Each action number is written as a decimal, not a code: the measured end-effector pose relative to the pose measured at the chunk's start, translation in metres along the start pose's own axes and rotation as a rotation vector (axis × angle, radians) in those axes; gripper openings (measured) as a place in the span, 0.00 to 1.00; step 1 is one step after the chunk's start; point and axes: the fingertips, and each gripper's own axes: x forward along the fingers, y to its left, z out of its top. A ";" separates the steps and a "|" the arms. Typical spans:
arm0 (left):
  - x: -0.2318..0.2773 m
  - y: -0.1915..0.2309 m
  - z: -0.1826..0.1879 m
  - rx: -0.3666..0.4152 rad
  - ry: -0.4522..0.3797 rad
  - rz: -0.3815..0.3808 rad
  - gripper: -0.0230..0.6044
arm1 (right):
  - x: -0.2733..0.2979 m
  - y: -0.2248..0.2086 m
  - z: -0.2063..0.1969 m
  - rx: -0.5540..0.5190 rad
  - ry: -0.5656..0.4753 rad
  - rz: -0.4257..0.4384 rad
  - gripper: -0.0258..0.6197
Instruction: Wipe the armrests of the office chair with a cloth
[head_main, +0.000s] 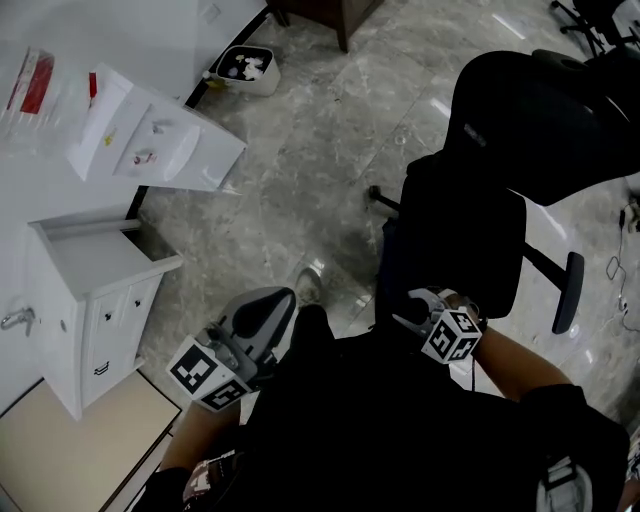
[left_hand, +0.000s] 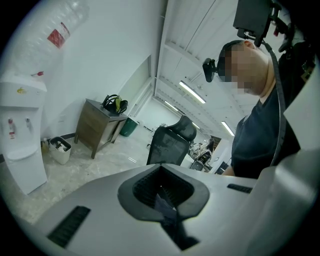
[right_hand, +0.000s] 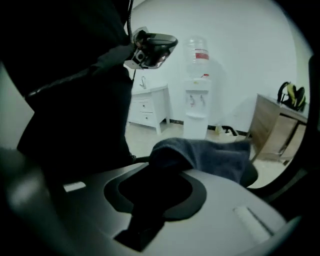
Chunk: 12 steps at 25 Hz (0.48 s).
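Observation:
A black office chair (head_main: 530, 130) stands in front of me at the right, its seat (head_main: 460, 240) toward me and one armrest (head_main: 567, 292) at its right side. My right gripper (head_main: 415, 306) is held close to my body by the near edge of the seat. In the right gripper view it (right_hand: 160, 185) is shut on a dark grey cloth (right_hand: 215, 156) that bunches out ahead of the jaws. My left gripper (head_main: 275, 306) is held low at the left, away from the chair, jaws together and holding nothing (left_hand: 162, 195). The chair (left_hand: 170, 142) shows far off in the left gripper view.
A white water dispenser (head_main: 150, 135) and a white cabinet (head_main: 95, 300) stand along the left wall. Farther back sit a small waste bin (head_main: 245, 68) and a wooden desk (head_main: 340, 15). Marble floor lies between them and the chair. More chairs (head_main: 590, 20) stand at the far right.

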 end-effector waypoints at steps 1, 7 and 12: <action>0.001 -0.001 -0.001 0.000 0.003 -0.007 0.03 | 0.001 0.019 -0.002 0.027 -0.006 0.053 0.16; 0.006 -0.005 -0.008 0.000 0.015 -0.020 0.03 | -0.039 -0.102 0.027 0.339 -0.257 -0.082 0.16; 0.000 -0.009 -0.017 0.016 0.035 0.013 0.03 | -0.013 -0.205 0.007 0.775 -0.258 0.139 0.17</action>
